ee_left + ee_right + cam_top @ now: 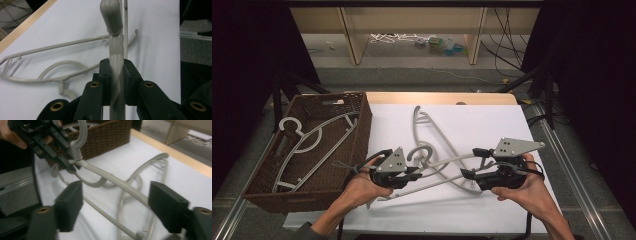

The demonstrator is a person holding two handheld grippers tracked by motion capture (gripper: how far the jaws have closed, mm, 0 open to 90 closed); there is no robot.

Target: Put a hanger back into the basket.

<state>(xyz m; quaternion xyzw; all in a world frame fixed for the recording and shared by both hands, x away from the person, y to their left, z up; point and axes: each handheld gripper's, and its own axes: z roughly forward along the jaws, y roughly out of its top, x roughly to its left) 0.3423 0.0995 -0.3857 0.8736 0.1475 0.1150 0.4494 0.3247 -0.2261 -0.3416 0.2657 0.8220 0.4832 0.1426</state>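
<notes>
— What's my left gripper [117, 75] doing?

— Its jaws are clamped on the neck of the grey hanger [447, 165], just below the hook, near the desk's [492, 215] front edge and lifted off it.

— And my right gripper [117, 202]?

— Its jaws stand wide apart, with the hanger's arm running between them, untouched by either pad.

— Anything else close by?

— A second hanger [432, 131] lies flat mid-desk; the wicker basket [362, 125] at the left edge holds more hangers [307, 145].
</notes>
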